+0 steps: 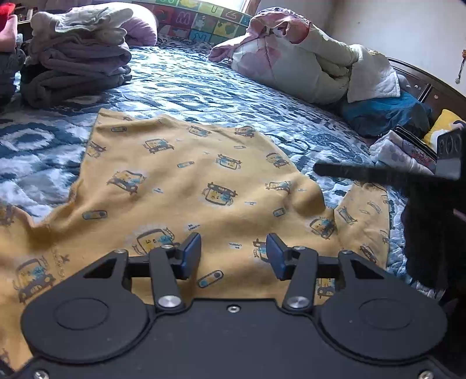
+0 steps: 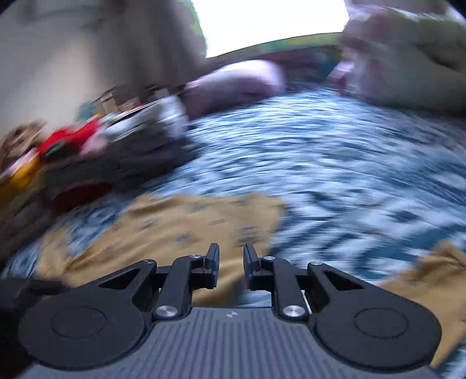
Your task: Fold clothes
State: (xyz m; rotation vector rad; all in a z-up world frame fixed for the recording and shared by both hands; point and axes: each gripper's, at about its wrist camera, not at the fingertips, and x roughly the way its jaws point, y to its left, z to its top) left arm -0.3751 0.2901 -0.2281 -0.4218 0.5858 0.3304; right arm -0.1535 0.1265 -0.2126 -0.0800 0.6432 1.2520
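Left wrist: sharp yellow garment, folded stack, left tongs spread; right wrist blurred, right tongs parted.

Garment spread flat on the bedspread, near edge of bed, 1 sleeve out to the right. Left gripper low over the garment's near part, fingers apart, nothing between them. Right gripper also over the garment, fingers parted; in the left view it sits at the right edge, above the sleeve. Stack of folded clothes far left on the bed, pillow behind it. Bundled quilt far right, small folded items in front of it by the headboard. Play mat upright behind the bed. Right view blurred.
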